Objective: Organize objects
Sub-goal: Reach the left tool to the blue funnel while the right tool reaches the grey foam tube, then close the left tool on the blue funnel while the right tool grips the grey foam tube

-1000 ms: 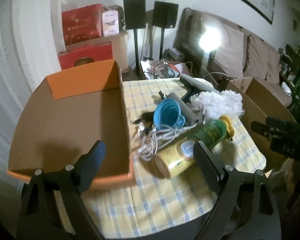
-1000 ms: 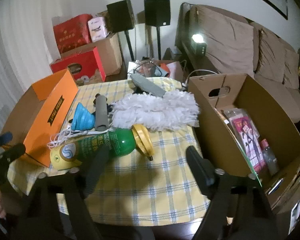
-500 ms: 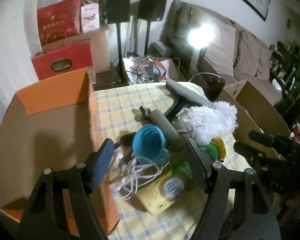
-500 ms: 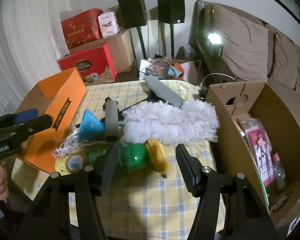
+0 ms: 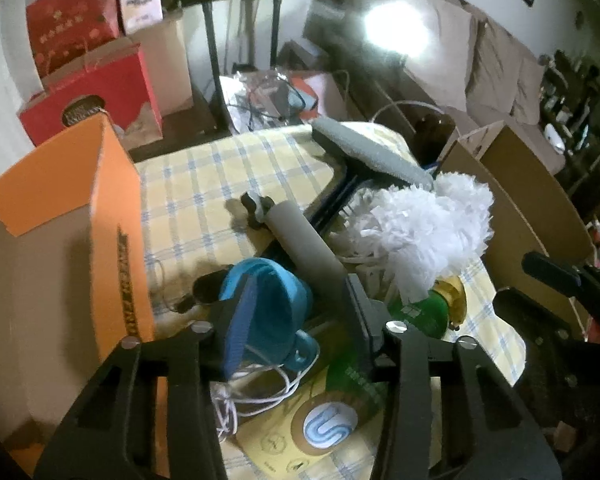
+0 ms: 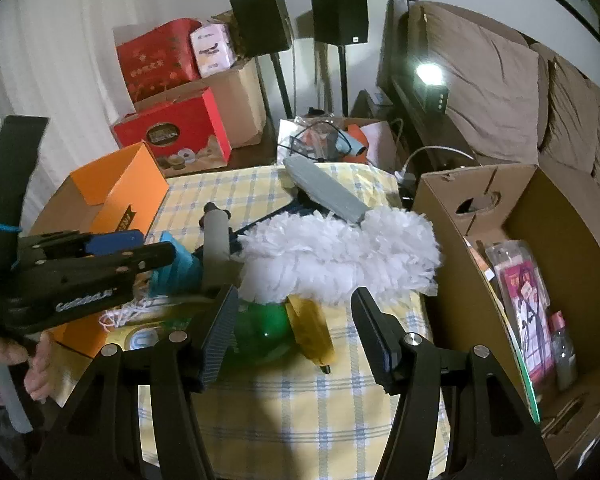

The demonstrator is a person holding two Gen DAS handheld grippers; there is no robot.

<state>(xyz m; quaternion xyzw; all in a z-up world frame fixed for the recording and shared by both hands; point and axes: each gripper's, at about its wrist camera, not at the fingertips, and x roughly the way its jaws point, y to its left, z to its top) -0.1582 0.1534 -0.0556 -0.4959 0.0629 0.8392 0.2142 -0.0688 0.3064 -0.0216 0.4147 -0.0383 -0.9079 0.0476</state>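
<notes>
Left wrist view: the desk point(image 5: 204, 184) in checked cloth carries the orange box point(image 5: 116, 216) at nine o'clock, the white duster point(image 5: 420, 228) at two o'clock and the green spray can point(image 5: 356, 376) at six. The blue funnel point(image 5: 276, 300) sits between the pads of the left gripper point(image 5: 300, 320), whose jaws have just been closing; whether they pinch it yet I cannot tell. Gripping the rim squarely, clear of the white cable point(image 5: 260, 384), should avoid dragging it. The right gripper point(image 6: 296, 328) hangs released above the can, pitched downward.
</notes>
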